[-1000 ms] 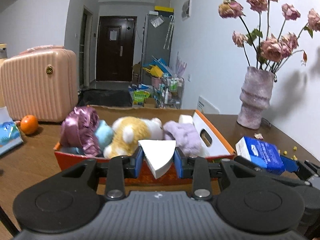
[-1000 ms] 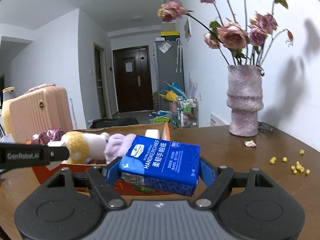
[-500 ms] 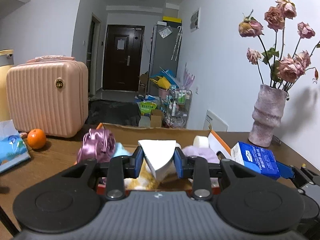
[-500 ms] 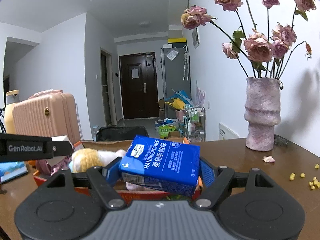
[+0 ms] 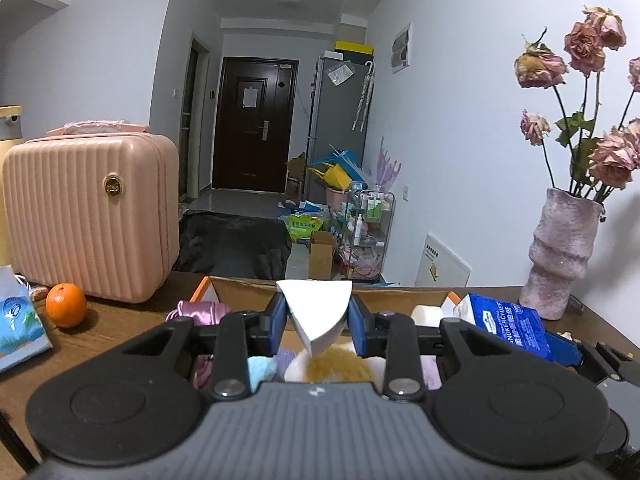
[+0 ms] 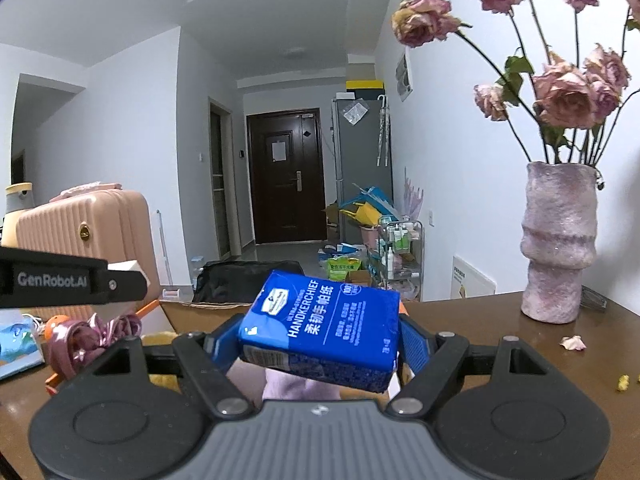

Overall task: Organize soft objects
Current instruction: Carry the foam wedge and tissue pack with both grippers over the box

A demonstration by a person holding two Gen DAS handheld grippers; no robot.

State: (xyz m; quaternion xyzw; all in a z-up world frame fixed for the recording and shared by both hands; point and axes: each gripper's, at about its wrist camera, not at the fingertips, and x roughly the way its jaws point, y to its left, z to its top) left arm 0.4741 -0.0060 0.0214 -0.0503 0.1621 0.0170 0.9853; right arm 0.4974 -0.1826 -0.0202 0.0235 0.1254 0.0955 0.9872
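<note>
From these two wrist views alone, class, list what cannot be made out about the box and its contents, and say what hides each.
- Left wrist view: most of the cardboard box interior, hidden behind the left gripper and its white wedge.
- Left wrist view: the yellow plush toy, only a patch showing.
- Right wrist view: the box's middle, hidden behind the blue tissue pack in the right gripper.
- Right wrist view: the pack's smaller print, too small to read.

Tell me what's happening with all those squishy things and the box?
A person is tidying soft things into a cardboard box on the table, using two hand-held tongs. The left tongs are clamped on a white wedge-shaped sponge. The right tongs grip a blue pack of tissues. Both are held above the box, which already contains a yellow plush toy, a shiny purple scrunchie and other fluffy things. Neither held thing has been dropped in yet.
</note>
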